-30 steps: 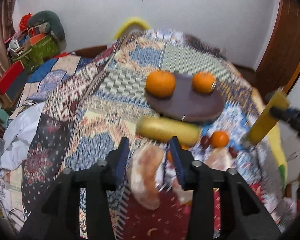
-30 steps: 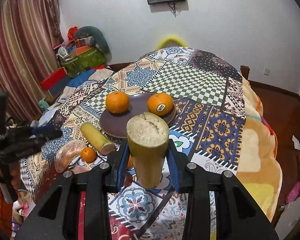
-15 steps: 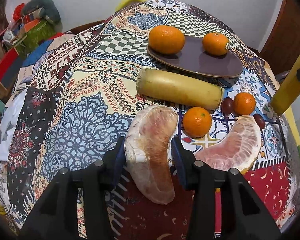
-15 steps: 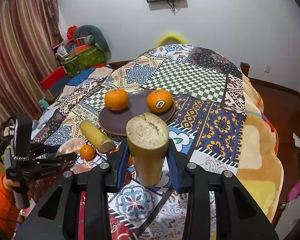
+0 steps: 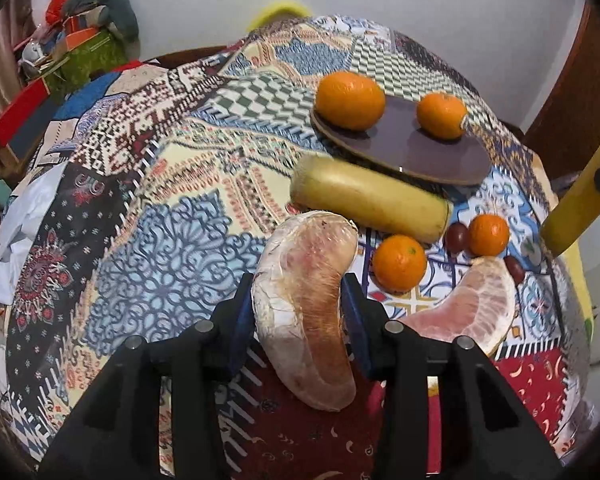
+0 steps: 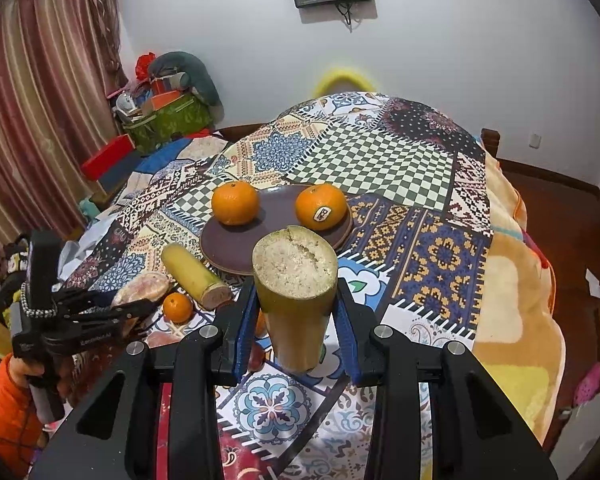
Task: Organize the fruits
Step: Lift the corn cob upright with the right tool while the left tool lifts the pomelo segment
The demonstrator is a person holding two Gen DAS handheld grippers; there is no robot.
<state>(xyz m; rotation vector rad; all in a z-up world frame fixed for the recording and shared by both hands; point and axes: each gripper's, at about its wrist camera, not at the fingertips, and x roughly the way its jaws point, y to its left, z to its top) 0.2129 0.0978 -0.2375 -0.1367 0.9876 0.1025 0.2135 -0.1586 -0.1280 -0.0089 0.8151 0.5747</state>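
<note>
left tongs [image 5: 300,312] clenched on pomelo wedge [image 5: 306,300], now lifted off bed [image 5: 148,240] | right tongs [image 6: 296,324] still clamp cane piece [image 6: 296,304]

Soft, even indoor light, strong fisheye bend

Both views are evenly lit, with only faint shadows under the fruit on the dark plate [image 6: 236,240]. The white wall [image 6: 460,60] reads bright without glare. Corners fall into black vignette and straight edges bow outward. The yellow object behind the bed [image 5: 280,12] and the far quilt [image 5: 340,36] look soft and smeared; the near pomelo segment [image 5: 304,300] is sharp.
</note>
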